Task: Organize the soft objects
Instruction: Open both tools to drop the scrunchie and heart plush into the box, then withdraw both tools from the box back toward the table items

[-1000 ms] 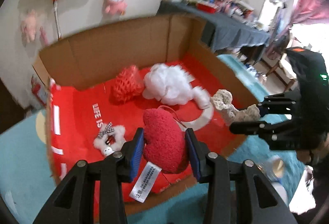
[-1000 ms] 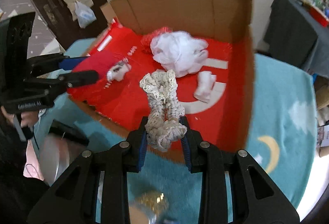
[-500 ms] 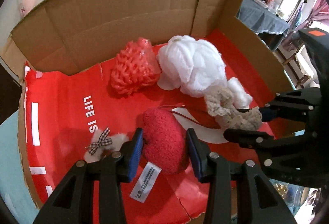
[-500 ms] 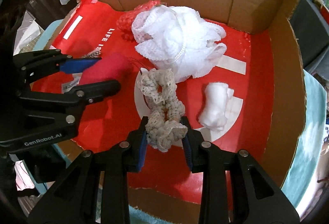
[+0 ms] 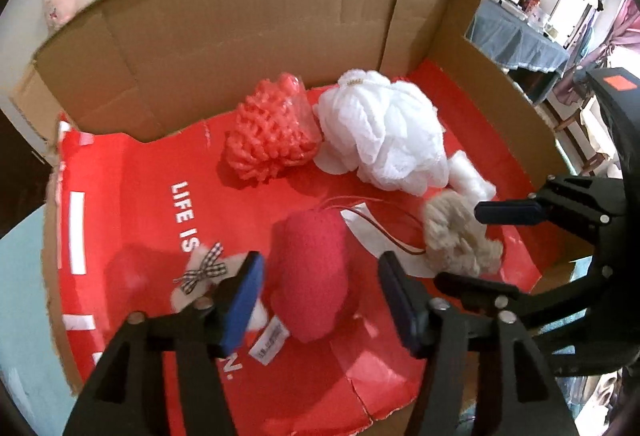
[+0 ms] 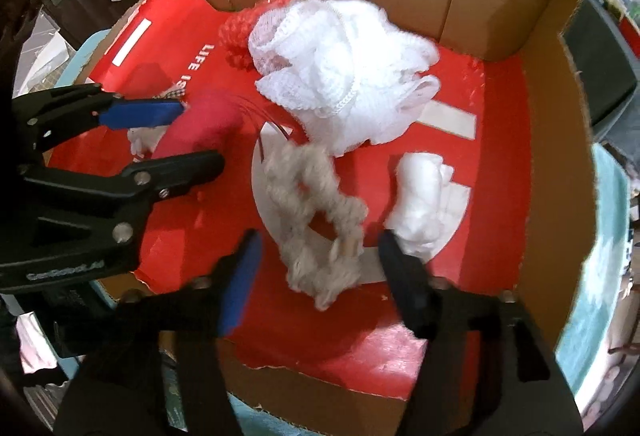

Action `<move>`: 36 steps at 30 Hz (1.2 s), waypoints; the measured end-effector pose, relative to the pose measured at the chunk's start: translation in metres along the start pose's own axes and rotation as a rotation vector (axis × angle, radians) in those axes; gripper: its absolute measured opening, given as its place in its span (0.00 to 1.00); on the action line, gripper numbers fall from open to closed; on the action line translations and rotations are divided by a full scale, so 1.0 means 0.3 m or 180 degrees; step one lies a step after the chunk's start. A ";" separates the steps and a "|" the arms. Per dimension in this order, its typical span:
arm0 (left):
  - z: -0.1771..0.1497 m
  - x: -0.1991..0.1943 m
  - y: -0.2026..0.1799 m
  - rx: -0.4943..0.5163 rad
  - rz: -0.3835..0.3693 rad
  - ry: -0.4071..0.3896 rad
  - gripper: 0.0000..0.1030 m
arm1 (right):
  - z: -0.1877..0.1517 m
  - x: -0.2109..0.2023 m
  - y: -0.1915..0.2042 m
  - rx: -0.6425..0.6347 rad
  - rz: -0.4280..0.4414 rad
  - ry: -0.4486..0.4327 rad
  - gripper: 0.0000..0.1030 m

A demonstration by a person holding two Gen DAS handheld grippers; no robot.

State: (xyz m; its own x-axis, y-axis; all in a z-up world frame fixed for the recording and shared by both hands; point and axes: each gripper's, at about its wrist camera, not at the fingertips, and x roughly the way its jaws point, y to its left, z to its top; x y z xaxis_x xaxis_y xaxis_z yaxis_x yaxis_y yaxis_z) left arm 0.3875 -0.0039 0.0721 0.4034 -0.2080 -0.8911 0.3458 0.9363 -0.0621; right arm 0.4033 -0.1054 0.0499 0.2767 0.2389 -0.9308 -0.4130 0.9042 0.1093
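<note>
A cardboard box [image 5: 240,48] with a red liner holds the soft things. My left gripper [image 5: 320,300] is open, its jaws apart on either side of a red plush heart [image 5: 310,276] that lies on the liner. My right gripper [image 6: 318,280] is open around a beige crocheted scrunchie [image 6: 316,212] lying loose on the liner. The right gripper shows in the left wrist view [image 5: 492,248], the left one in the right wrist view [image 6: 172,138]. The heart [image 6: 202,130] and scrunchie [image 5: 460,236] lie side by side.
In the box also lie a coral knitted piece [image 5: 268,140], a white mesh pouf [image 5: 384,140], a small white bundle [image 6: 424,196] and a white plush with a checked bow [image 5: 204,272]. The box walls [image 6: 552,156] rise at back and right. Teal rug [image 5: 20,296] surrounds it.
Both grippers opened and let go: the red heart and the scrunchie dropped onto the liner inside the box. Both grippers had moved forward over the box.
</note>
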 end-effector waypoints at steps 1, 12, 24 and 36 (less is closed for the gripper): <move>-0.004 -0.012 0.003 -0.0013 -0.0006 -0.0023 0.62 | -0.002 -0.009 0.003 -0.0005 -0.0037 -0.0030 0.60; -0.131 -0.319 -0.008 -0.0309 -0.0042 -0.0651 0.92 | -0.103 -0.256 0.011 0.0237 -0.0059 -0.0437 0.62; -0.389 -0.673 -0.142 -0.0393 0.0026 -0.1545 1.00 | -0.378 -0.619 0.105 0.0325 -0.0193 -0.1293 0.75; -0.712 -0.829 -0.297 -0.0319 0.0054 -0.2142 1.00 | -0.744 -0.812 0.305 0.0199 -0.0478 -0.2113 0.84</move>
State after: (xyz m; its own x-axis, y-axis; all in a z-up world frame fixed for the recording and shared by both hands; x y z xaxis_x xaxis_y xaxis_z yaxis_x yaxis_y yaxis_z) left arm 0.0754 0.0248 0.2033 0.8585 -0.2936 -0.4205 0.2678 0.9559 -0.1207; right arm 0.1045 -0.1597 0.2087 0.8089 0.2579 -0.5284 -0.2831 0.9585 0.0343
